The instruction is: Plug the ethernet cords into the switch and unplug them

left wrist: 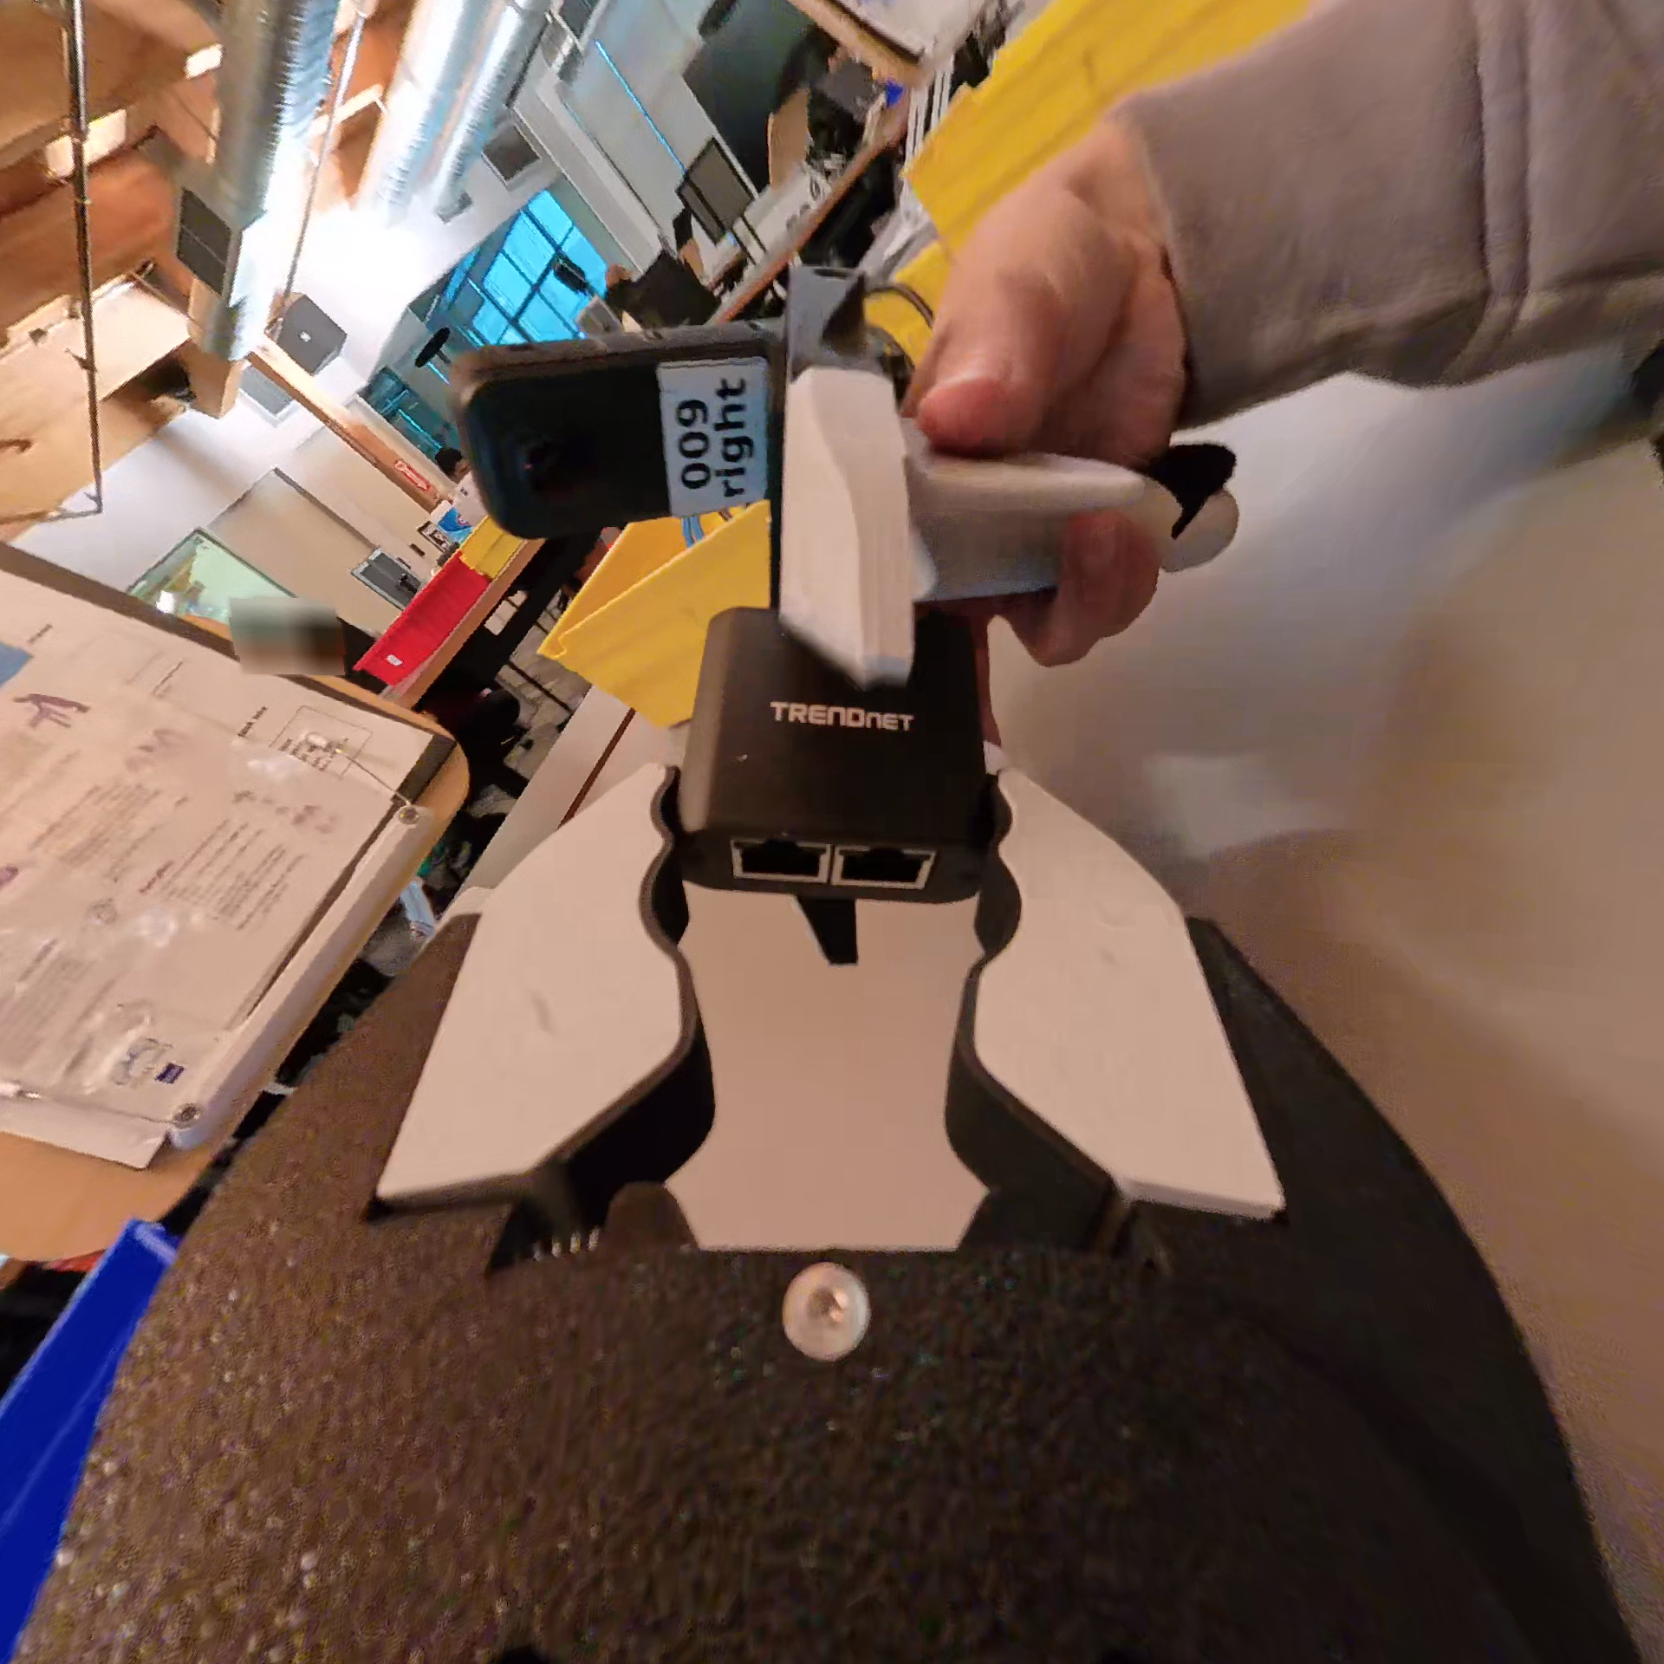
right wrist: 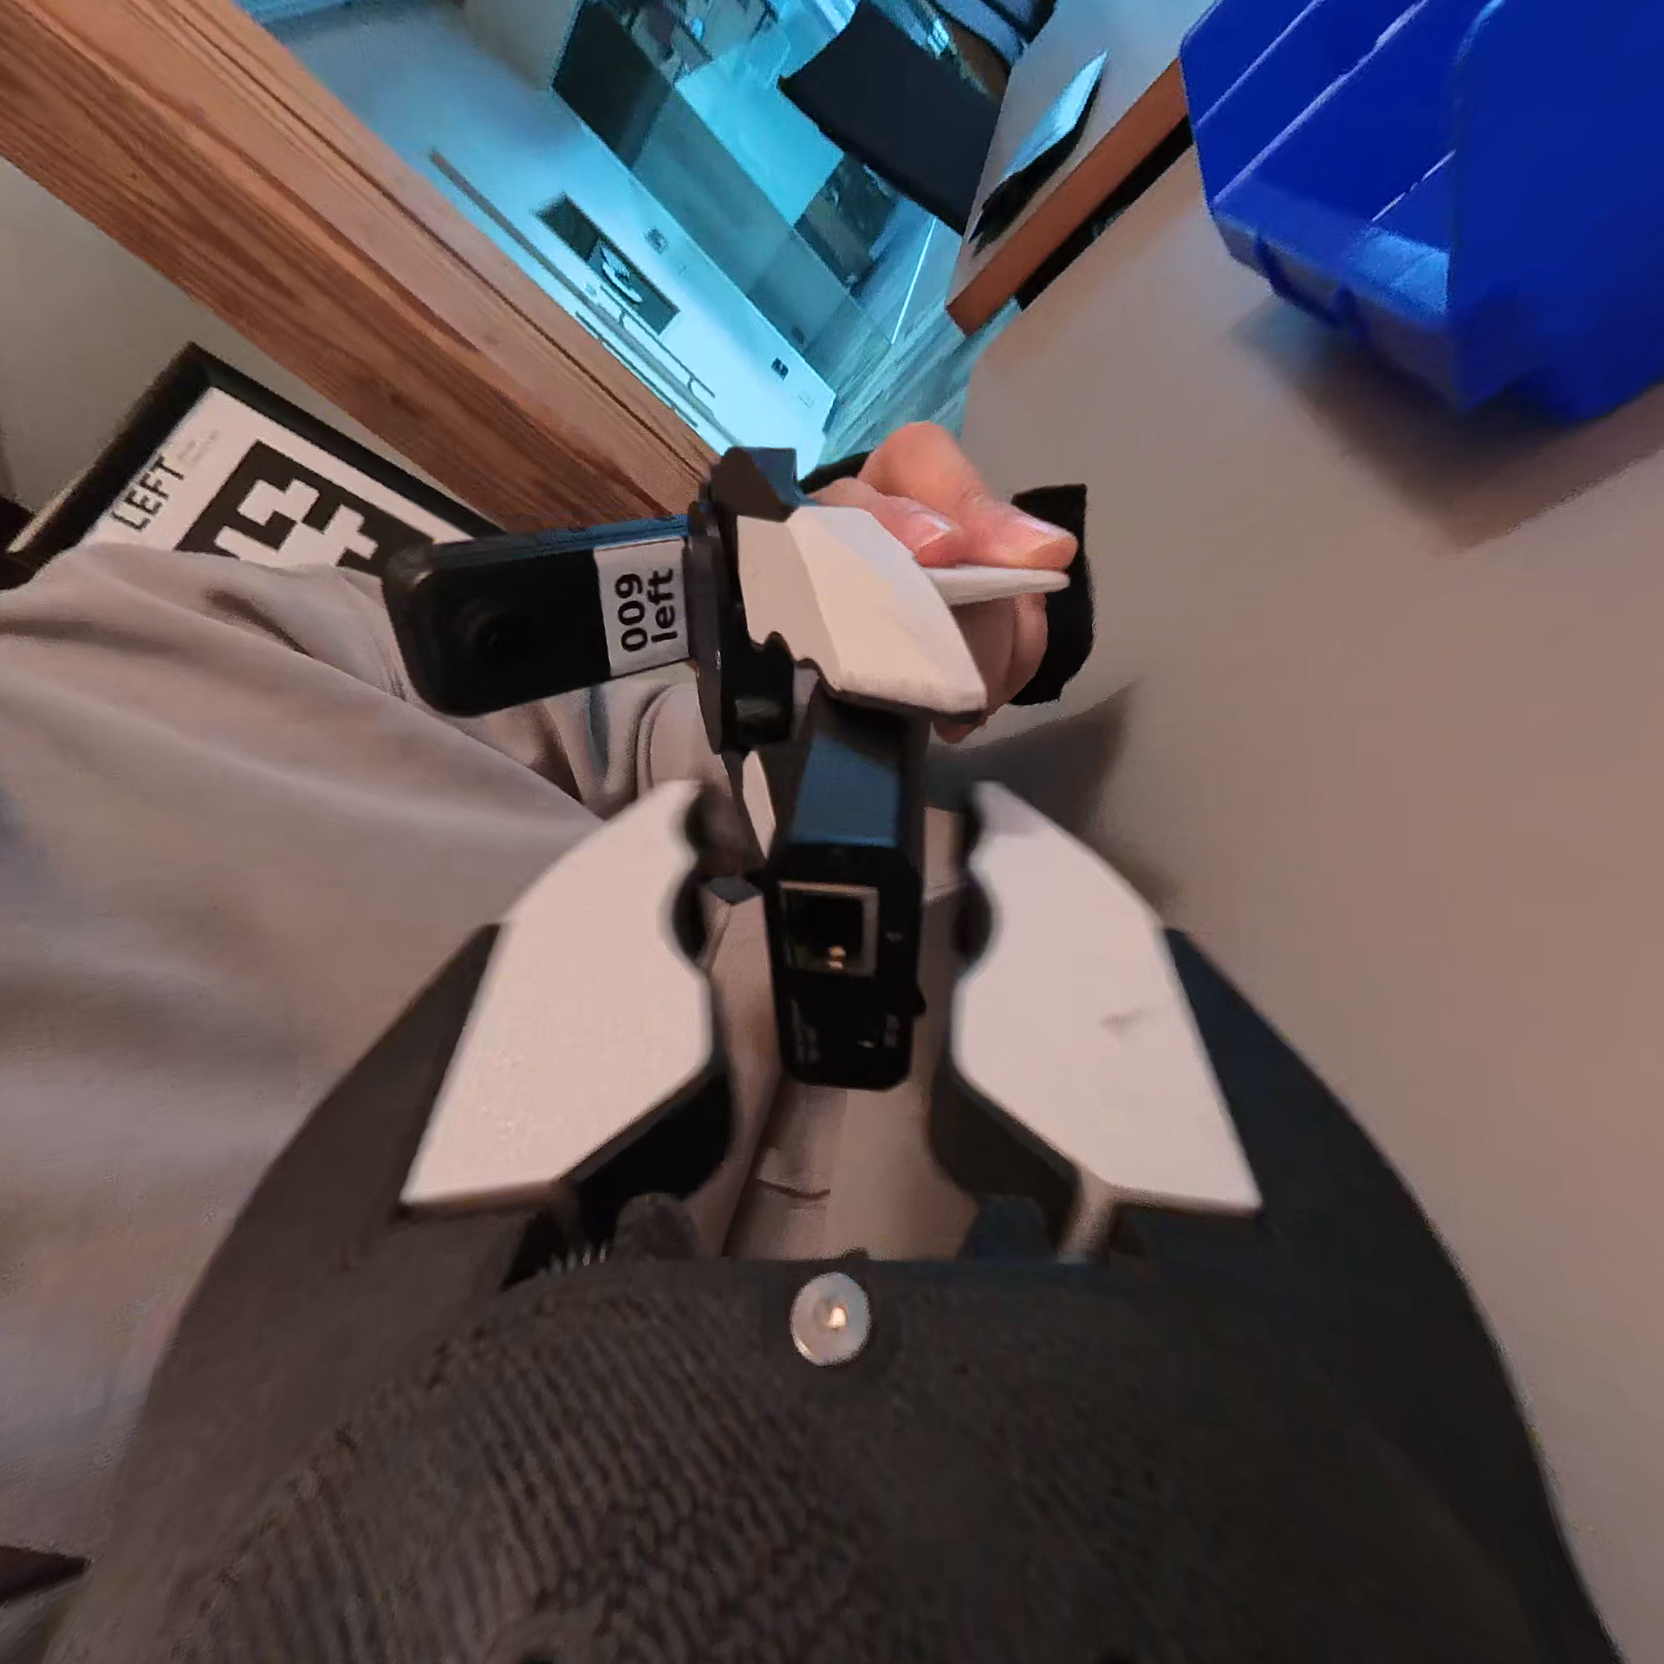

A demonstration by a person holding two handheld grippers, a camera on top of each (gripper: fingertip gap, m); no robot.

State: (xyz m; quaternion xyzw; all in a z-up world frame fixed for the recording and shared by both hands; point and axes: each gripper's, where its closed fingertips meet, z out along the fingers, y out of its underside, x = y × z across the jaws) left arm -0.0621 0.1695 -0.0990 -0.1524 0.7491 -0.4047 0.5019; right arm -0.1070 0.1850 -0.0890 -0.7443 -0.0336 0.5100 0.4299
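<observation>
A small black switch [left wrist: 833,765] is held in the air between both grippers. My left gripper [left wrist: 833,792] is shut on its sides; two empty ports face the left wrist camera. In the right wrist view the switch's [right wrist: 842,972] other end shows one empty port. My right gripper [right wrist: 833,810] is open, one finger on each side of that end, with a gap on both sides. The right gripper [left wrist: 855,648] also shows in the left wrist view, at the far end of the switch. The left gripper [right wrist: 855,720] shows in the right wrist view. No ethernet cord is in view.
A blue bin [right wrist: 1441,198] stands on the grey table [right wrist: 1351,720] at the upper right. A framed printed sheet [left wrist: 180,855] lies on a wooden table to the left. Yellow bins [left wrist: 657,621] are behind the switch. A person's grey sleeve [left wrist: 1396,180] is close by. My two grippers' fingertips are within a few centimetres of each other.
</observation>
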